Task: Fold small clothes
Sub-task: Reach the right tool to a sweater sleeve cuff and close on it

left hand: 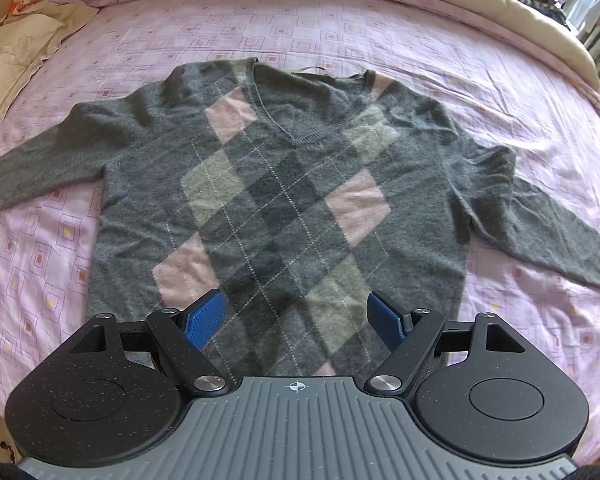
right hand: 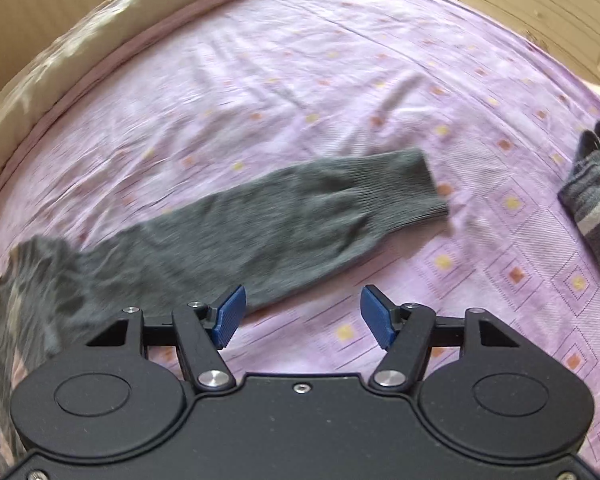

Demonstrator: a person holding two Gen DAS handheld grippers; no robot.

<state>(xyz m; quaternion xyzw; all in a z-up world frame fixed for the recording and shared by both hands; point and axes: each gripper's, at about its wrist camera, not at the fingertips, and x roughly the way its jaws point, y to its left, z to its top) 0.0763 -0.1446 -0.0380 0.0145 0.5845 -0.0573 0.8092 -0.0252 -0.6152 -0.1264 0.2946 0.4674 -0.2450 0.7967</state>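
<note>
Jaws of both the left gripper (left hand: 296, 316) and right gripper (right hand: 302, 316) gape released above the sweater (left hand: 276, 184) spread flat on the bed (left hand: 340, 32).

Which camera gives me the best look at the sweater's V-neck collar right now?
The left wrist view: the V-neck collar sits whole and sharp on the flat argyle sweater. The right wrist view shows only one sleeve, blurred; no collar.

The sweater (left hand: 284, 200) lies flat on the bed (left hand: 500, 100), sleeves spread to both sides.

Grey argyle sweater (left hand: 276, 200) flat, sleeves outspread
</note>
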